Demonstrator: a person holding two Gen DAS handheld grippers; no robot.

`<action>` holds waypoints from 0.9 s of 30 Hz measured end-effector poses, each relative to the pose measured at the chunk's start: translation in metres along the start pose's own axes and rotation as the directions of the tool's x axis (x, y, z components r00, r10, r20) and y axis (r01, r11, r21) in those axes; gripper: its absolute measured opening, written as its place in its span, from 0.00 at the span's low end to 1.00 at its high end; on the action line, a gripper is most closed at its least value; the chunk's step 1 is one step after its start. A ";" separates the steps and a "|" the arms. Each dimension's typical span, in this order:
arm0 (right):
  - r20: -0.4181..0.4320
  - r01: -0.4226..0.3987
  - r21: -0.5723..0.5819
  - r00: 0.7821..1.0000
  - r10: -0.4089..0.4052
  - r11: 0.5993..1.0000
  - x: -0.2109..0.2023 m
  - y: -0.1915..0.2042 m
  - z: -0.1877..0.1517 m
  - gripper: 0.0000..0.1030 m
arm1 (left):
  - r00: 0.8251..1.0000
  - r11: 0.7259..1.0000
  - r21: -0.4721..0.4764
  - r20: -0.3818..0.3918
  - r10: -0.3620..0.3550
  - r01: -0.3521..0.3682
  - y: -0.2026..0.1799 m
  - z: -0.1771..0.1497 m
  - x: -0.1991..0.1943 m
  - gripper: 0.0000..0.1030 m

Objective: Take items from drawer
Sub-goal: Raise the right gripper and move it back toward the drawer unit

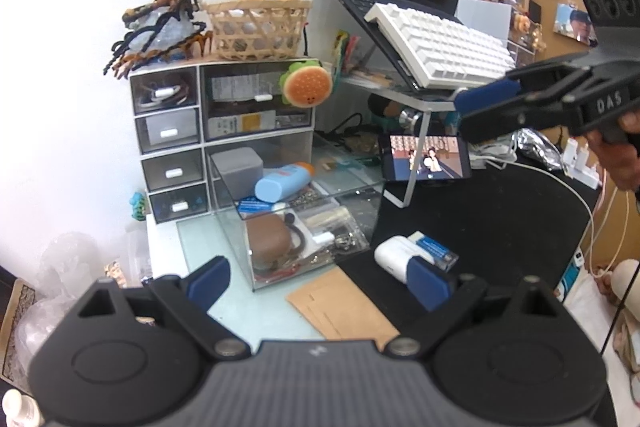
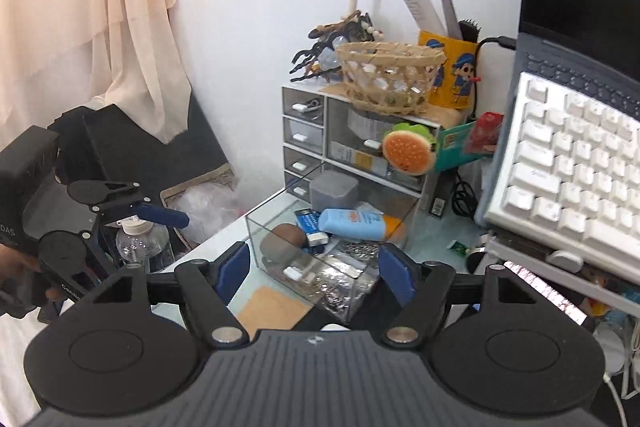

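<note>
A clear drawer (image 1: 240,227) stands pulled out of the organiser (image 1: 172,131) onto the desk. In it lie a blue tube (image 1: 284,181), a grey box (image 1: 238,167), a brown pouch (image 1: 268,243) and small packets. A white case (image 1: 394,261) and a blue-and-white pack (image 1: 434,249) lie on the black mat beside it. My left gripper (image 1: 318,283) is open, low in front of the drawer, holding nothing. My right gripper (image 2: 315,273) is open and empty, over the drawer's (image 2: 320,267) near corner. The left wrist view shows it (image 1: 466,115) raised at the right.
A woven basket (image 1: 256,27) and hair clips top the organiser; a burger plush (image 1: 306,89) hangs on its front. A white keyboard (image 1: 440,47) rests on a laptop on a clear stand, above a lit screen (image 1: 426,157). A brown envelope (image 1: 344,307) lies nearby. Cables trail right.
</note>
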State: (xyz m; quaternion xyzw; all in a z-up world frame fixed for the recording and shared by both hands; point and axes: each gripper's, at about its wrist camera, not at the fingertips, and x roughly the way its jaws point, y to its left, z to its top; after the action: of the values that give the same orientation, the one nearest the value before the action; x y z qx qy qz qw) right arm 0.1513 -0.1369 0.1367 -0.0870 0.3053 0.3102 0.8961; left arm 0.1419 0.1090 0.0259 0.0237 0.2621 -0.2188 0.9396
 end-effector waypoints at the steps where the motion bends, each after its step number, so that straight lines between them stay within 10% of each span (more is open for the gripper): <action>1: -0.004 -0.002 -0.002 1.000 0.002 1.000 0.003 0.003 -0.001 0.73 | 1.000 1.000 -0.003 0.001 0.001 -0.001 0.001 0.000 0.001 0.94; 27: -0.029 0.096 0.108 0.995 -0.093 0.990 0.059 0.041 -0.048 0.67 | 1.000 0.999 -0.022 -0.010 0.028 -0.028 0.020 -0.011 -0.006 0.94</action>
State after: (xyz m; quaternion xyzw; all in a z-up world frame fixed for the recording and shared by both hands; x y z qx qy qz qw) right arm 0.1393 -0.0911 0.0641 -0.0560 0.3278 0.2492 0.9096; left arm 0.1410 0.1314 0.0181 0.0181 0.2688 -0.2025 0.9415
